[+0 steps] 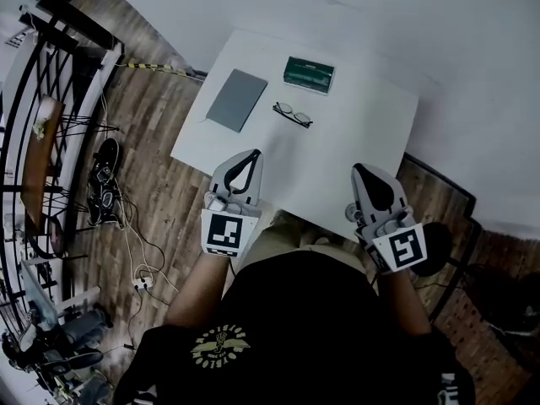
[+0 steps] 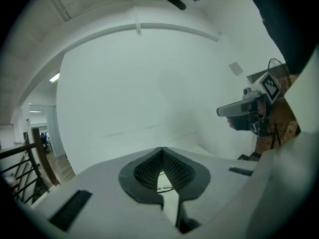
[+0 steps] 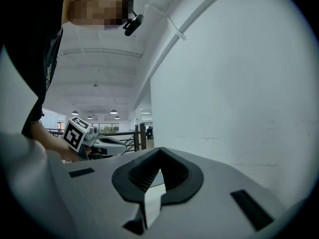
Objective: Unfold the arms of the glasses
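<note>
Black-framed glasses (image 1: 293,114) lie on the white table (image 1: 363,142), well ahead of the closed, empty left gripper (image 1: 252,153) and right gripper (image 1: 361,169).

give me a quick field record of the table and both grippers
table: white
green case: far side of table
glasses: on table, nearer than green case, untouched
grey pad: flat, left of glasses
left gripper: fingers together, empty, at near table edge
right gripper: fingers together, empty, at near table edge
</note>
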`<state>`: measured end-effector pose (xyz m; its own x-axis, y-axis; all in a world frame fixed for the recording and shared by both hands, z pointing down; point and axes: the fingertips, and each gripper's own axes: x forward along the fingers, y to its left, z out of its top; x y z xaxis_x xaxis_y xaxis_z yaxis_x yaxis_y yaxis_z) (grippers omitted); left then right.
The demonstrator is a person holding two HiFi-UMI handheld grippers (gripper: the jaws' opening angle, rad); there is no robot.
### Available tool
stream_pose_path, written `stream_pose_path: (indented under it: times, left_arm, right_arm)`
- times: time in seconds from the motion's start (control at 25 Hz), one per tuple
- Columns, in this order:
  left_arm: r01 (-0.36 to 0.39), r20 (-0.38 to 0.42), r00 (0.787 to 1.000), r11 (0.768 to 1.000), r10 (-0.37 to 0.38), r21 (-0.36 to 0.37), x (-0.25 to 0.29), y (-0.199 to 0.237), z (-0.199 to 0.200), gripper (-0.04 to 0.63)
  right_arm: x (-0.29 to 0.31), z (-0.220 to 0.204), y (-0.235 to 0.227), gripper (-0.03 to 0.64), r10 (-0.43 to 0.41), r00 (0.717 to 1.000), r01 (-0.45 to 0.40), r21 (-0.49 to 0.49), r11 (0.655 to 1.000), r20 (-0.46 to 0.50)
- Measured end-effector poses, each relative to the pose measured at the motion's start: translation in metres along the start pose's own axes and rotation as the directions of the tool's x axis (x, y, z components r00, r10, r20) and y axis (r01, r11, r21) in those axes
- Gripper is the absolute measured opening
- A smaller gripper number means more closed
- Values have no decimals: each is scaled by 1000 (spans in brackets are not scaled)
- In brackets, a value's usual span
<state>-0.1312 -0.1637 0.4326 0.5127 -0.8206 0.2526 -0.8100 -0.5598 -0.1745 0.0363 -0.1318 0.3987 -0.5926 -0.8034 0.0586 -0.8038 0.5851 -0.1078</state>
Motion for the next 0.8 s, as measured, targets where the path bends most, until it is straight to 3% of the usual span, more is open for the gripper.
stream_pose_path:
  times: [0.48, 0.8]
  left_arm:
    - [179, -63, 983, 981, -174, 79, 77, 32, -23, 8]
    - [325, -169, 939, 934, -301, 147, 138, 30, -74, 8]
  right_arm:
    - [57, 1, -29, 2, -136, 990, 136, 10, 991, -26]
    - [83, -16, -49, 2, -212, 976, 214, 26, 976, -51]
